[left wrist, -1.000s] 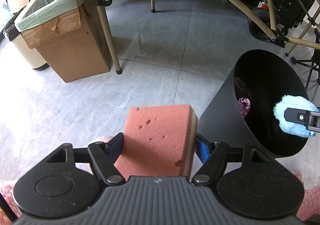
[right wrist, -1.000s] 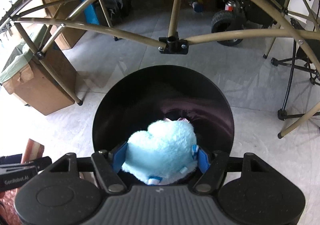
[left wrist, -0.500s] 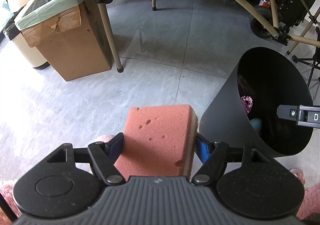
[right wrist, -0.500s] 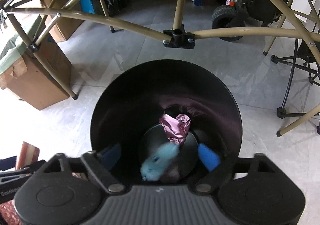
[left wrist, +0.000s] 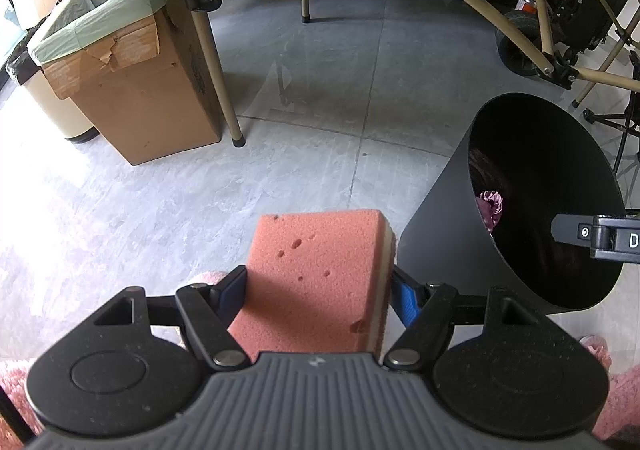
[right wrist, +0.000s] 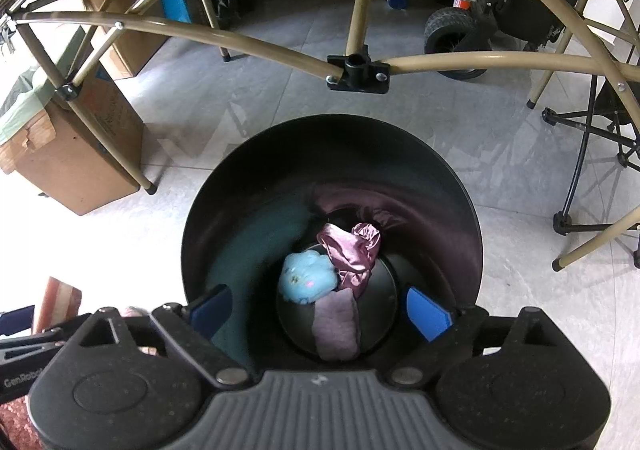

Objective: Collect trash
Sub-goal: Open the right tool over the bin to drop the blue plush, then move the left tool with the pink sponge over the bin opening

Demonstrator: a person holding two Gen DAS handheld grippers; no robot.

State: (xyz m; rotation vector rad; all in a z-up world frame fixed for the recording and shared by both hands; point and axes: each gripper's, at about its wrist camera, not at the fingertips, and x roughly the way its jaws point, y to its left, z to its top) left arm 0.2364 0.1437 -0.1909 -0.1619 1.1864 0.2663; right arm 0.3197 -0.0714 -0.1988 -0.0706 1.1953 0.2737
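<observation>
My left gripper (left wrist: 318, 290) is shut on a pink sponge (left wrist: 316, 282) and holds it above the floor, just left of a black round bin (left wrist: 448, 234). My right gripper (right wrist: 320, 310) is open and empty over the mouth of the bin (right wrist: 224, 210); one of its fingers shows in the left wrist view (left wrist: 592, 236). At the bin's bottom lie a light blue plush toy (right wrist: 306, 278), a shiny pink wrapper (right wrist: 352, 250) and a pale purple cloth (right wrist: 336, 324).
A cardboard box lined with a green bag (left wrist: 120, 62) stands at the left beside a tan tent-frame leg (left wrist: 212, 62). Tan frame poles (right wrist: 360, 62) arch over the bin. A wheeled cart (right wrist: 456, 34) and a black stand (right wrist: 588, 170) are at the right. Pink rug (left wrist: 616, 382) lies below.
My right gripper opened and let go of the blue plush toy, which fell to the bottom of the bin. The left gripper still holds the sponge in about the same place.
</observation>
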